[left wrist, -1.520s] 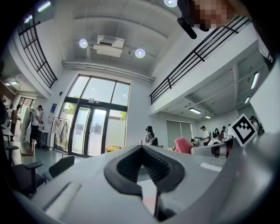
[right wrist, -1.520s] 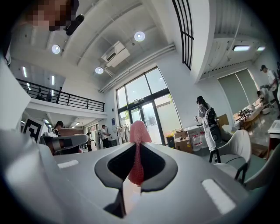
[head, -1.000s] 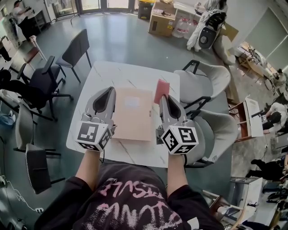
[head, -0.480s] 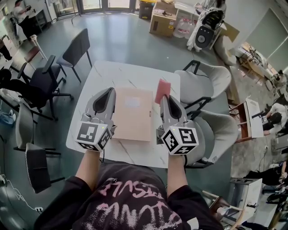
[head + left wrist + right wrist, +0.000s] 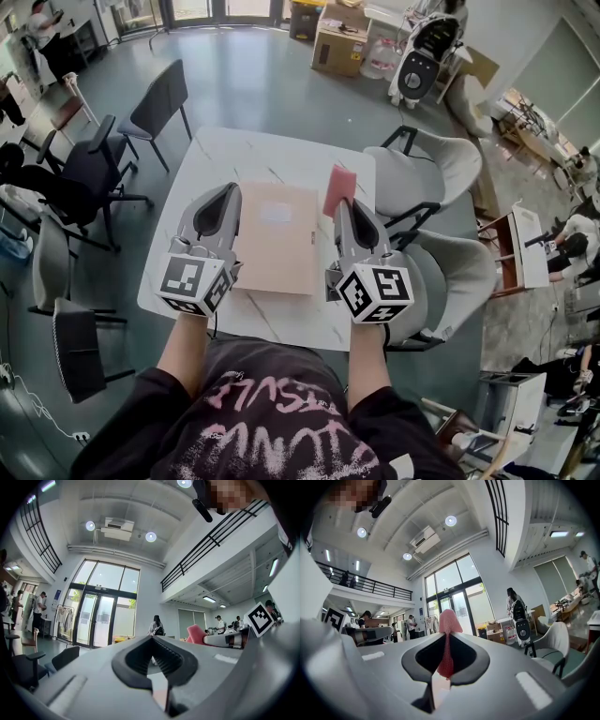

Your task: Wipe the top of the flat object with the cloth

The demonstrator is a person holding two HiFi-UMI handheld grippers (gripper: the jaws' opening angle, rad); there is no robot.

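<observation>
**Head view.** You hold both claws low over the white marbled worktop (image 5: 211, 155). The flat tan rectangular sheet (image 5: 277, 236) lies on the worktop between them, its long side running away from you. Your left claw (image 5: 227, 189) sits at the sheet's left edge. Your right claw (image 5: 339, 206) sits at the sheet's right edge and carries the pink cloth (image 5: 338, 187). The cloth stands up from the claw tips, just beside the sheet's far right corner. Whether it touches the sheet cannot be told from here.

**Left gripper view.** The jaws of your left claw (image 5: 153, 637) are together with nothing between them. The pink cloth (image 5: 195, 633) shows to the right, off this claw.

**Right gripper view.** The jaws of your right claw (image 5: 446, 638) are clamped on the pink cloth (image 5: 448, 620). The cloth is pinched upright, with its rounded top rising above the tips and its lower end hanging down inside the jaw opening.
</observation>
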